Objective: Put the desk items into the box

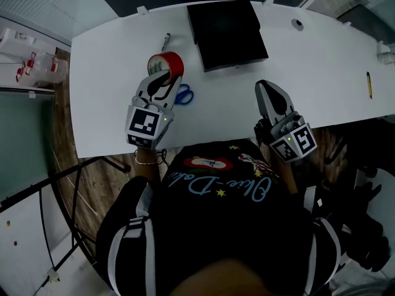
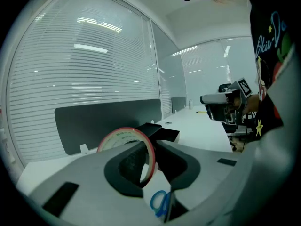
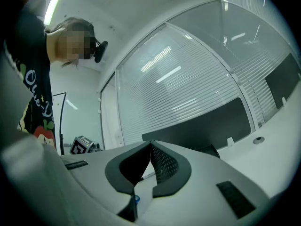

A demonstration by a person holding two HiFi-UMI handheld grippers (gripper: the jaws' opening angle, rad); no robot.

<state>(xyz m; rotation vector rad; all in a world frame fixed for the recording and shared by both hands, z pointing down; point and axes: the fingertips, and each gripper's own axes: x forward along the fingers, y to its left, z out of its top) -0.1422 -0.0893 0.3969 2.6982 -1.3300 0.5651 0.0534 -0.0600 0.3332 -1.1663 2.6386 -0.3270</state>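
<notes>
While tape (image 1: 165, 63) held, scissors (image 1: 183, 95) nr, box (image 1: 227, 32) beyond

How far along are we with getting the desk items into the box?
Nothing looks done yet: no item shows in the black box. In hand: the left gripper grips the red tape roll. Left: blue scissors, marker and pencil lie on the desk; the right gripper is shut and empty.

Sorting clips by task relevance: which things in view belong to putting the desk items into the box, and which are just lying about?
Job in hand: red tape roll, gripped by the left hand-held gripper; blue scissors; marker; pencil; black box.
Just lying about: clear containers off the desk's left end.
</notes>
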